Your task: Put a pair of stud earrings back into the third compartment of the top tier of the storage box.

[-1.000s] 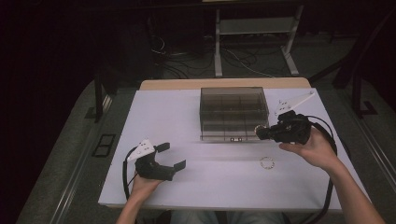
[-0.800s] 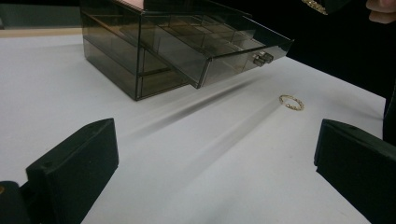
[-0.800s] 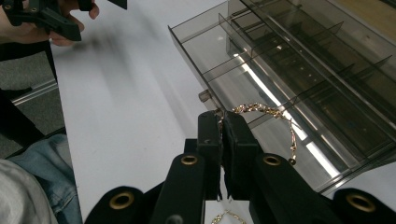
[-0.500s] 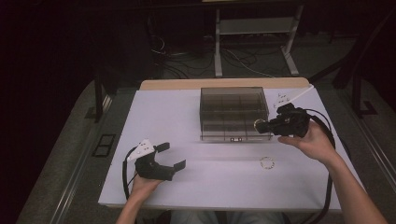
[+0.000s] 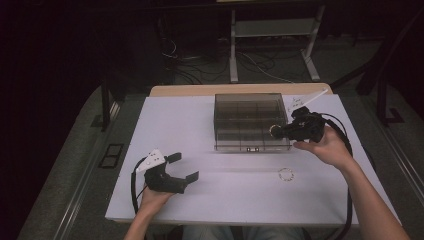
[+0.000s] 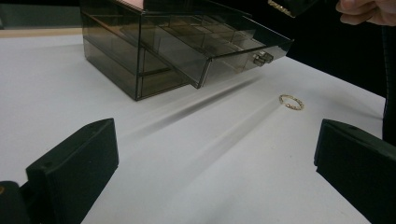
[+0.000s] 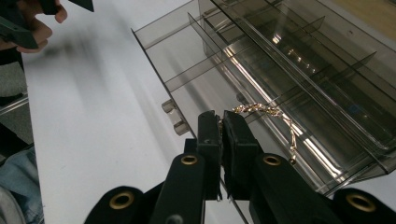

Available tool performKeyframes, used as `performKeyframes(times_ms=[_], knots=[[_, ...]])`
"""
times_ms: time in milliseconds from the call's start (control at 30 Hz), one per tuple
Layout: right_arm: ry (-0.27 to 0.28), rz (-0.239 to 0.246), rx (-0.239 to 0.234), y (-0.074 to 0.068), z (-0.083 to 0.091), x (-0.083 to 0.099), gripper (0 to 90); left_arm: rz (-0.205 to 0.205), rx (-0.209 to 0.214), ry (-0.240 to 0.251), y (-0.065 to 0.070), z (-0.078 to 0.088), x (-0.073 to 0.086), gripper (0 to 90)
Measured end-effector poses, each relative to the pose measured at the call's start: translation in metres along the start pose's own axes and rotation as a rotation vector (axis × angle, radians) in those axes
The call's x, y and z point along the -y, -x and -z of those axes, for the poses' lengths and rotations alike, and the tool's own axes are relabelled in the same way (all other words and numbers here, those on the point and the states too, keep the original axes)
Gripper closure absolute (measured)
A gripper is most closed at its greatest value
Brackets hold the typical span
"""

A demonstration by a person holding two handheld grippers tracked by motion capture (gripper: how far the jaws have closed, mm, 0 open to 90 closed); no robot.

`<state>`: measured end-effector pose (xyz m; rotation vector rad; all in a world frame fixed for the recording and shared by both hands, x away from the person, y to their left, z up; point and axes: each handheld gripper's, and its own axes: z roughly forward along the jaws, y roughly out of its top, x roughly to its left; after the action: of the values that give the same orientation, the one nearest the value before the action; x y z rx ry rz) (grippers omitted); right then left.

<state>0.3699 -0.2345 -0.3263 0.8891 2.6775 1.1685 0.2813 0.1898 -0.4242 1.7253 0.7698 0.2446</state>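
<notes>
Right gripper (image 7: 220,122) clamping gold chain (image 7: 261,112) over drawer (image 7: 187,60)

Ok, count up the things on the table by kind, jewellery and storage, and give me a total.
Gold chains: 1, chain pinched in the right hand-held gripper
Gold rings: 1, ring on the table
Clear drawer boxes: 1, organiser, drawer open
Total: 3

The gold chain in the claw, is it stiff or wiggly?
Probably wiggly: the gold chain droops in a loose curve from the shut right claw over the open drawer. It looks thin, so likely light. It may swing or slip and snag on the dividers.
</notes>
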Motion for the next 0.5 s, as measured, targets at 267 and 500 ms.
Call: performKeyframes(times_ms=[267,500], knots=[[-0.020,-0.016,0.002,0.007,-0.009,0.000,85.0,-0.001,0.001,-0.001,0.000,0.000,0.000,0.0],[-0.042,-0.024,0.006,0.011,-0.017,0.000,85.0,-0.001,0.000,0.000,0.000,0.000,0.000,0.0]])
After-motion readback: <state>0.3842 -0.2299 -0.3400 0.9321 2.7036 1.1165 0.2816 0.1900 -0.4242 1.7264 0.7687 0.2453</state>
